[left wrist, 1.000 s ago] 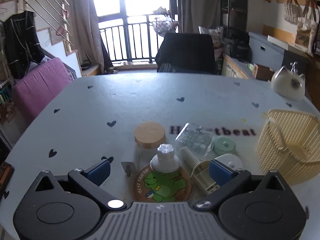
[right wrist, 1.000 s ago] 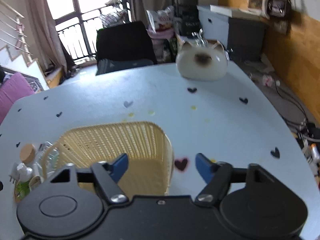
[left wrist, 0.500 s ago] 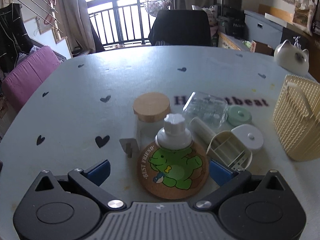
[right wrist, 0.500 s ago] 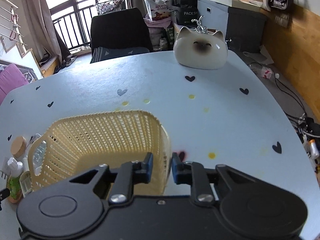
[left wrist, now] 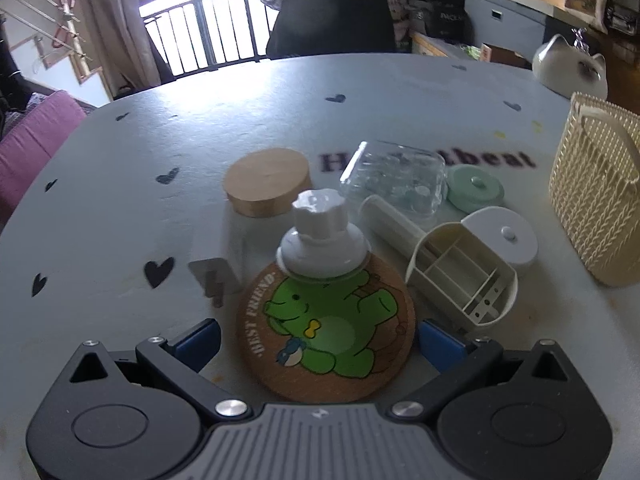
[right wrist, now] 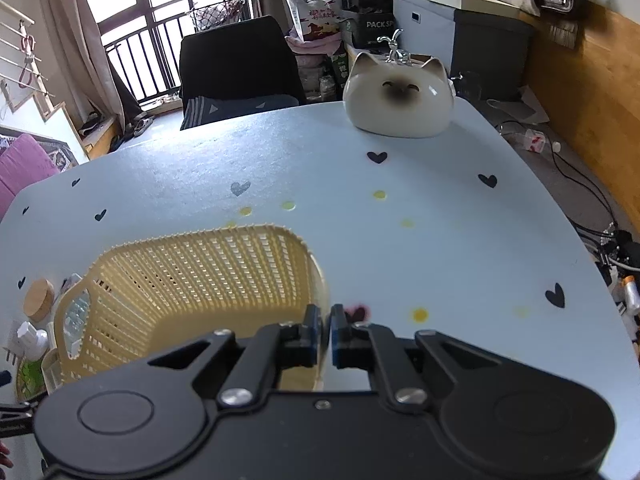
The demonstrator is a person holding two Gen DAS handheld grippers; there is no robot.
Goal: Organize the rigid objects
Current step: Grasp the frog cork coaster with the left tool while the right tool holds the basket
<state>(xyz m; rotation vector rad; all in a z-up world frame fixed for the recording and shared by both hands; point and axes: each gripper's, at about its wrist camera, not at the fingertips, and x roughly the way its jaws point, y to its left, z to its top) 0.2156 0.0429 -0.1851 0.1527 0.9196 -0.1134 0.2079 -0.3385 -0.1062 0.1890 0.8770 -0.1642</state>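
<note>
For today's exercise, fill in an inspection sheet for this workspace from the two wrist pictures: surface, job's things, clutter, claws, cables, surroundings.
Surface: pale table printed with dark hearts and yellow dots.
Job's things: cork coaster with a white-capped bottle resting on it; wooden-lid jar; clear box; green lid; divided white container; yellow basket, nothing seen inside.
Clutter: cat figurine; small adhesive hook.
Claws: left claw open, straddling the coaster; right claw shut on the basket rim.
Cables: wires on the floor.
Surroundings: black chair, balcony door, grey cabinets.
</note>
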